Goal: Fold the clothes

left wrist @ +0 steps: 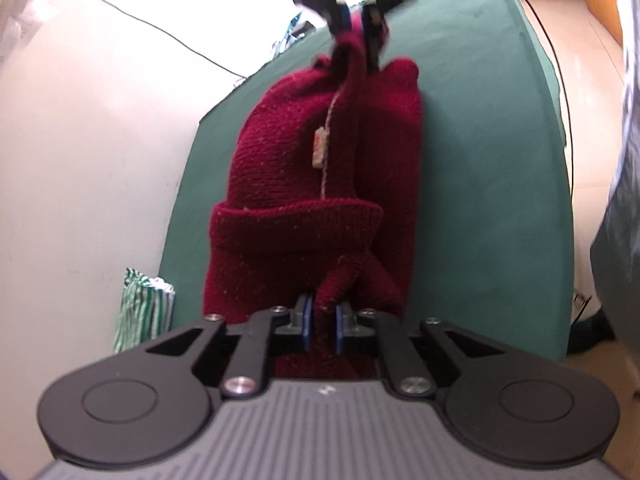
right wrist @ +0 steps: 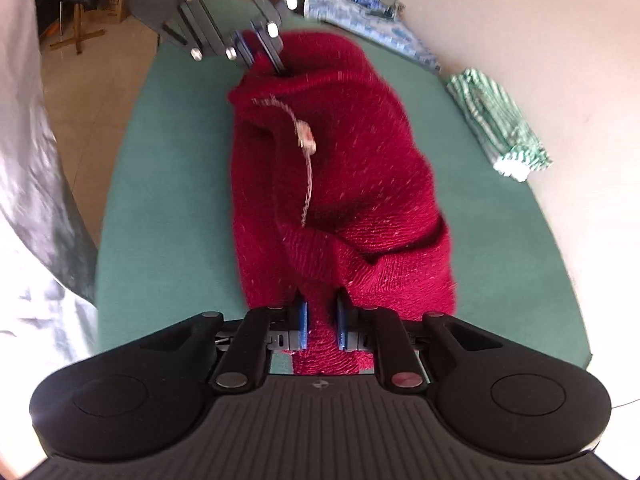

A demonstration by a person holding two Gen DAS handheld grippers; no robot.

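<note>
left wrist: my left gripper (left wrist: pixel 322 326) n right gripper (right wrist: pixel 322 326) both pinched nearly closed on the red sweater (right wrist: pixel 340 168), stretched between em over the green table (right wrist: pixel 168 200). thin bite, could slip if i tug.

sweater (left wrist: pixel 320 184): coarse red knit; table cover (left wrist: pixel 480 160): matt green cloth; tongs (left wrist: pixel 321 322): matt black plastic

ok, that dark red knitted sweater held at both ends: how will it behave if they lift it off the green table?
Likely floppy: the dark red knitted sweater already sags and bunches between the left gripper and the right gripper. The thick knit looks grippy, so slipping from the jaws seems unlikely. The folded cuff could fall open, and the white tag may swing.
</note>
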